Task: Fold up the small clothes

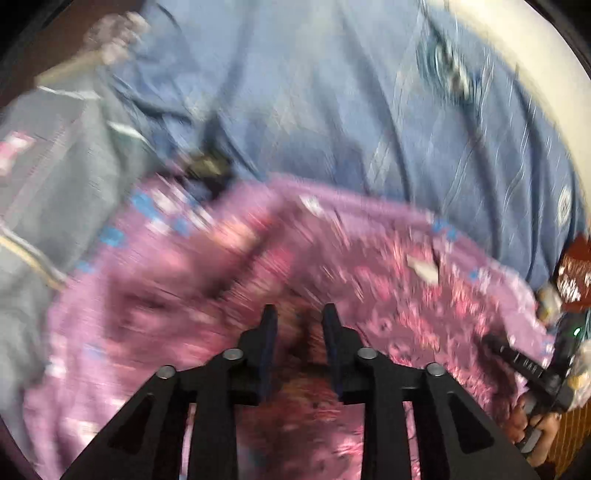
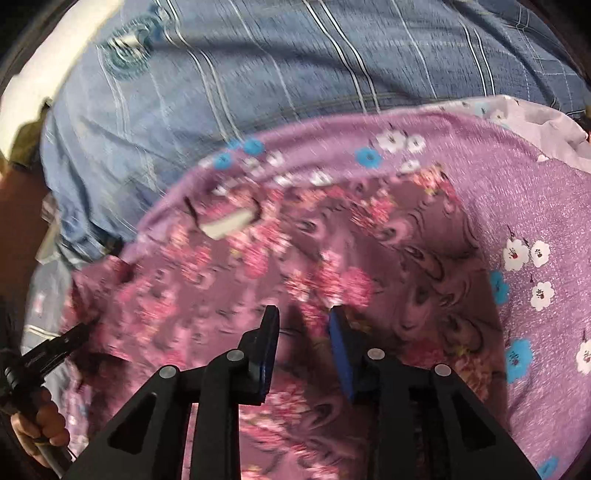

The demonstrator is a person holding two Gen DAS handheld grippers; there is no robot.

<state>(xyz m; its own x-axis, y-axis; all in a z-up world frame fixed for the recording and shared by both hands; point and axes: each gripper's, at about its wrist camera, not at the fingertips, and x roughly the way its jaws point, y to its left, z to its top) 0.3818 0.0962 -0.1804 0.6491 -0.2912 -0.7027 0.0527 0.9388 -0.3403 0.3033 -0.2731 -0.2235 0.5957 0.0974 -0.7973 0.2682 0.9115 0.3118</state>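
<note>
A dark pink floral garment (image 1: 369,295) (image 2: 295,240) lies rumpled on a lighter purple cloth printed with white and blue flowers (image 2: 517,206). A white label (image 2: 229,221) shows near its far edge. My left gripper (image 1: 300,314) hangs over the garment, jaws a little apart. Cloth shows in the gap, but the pads do not visibly press it. My right gripper (image 2: 304,319) stands the same way, with a fold running between its blue pads (image 2: 341,350). Each gripper shows in the other's view, the left gripper (image 2: 83,332) and the right gripper (image 1: 495,345), tips at the cloth. Both views are blurred.
A blue striped sheet (image 1: 314,92) (image 2: 295,55) covers the surface beyond the garment. A grey garment (image 1: 48,166) lies at the left. A white edge (image 1: 498,33) borders the sheet at the back. The person's hands (image 2: 44,424) (image 1: 543,435) hold the gripper handles.
</note>
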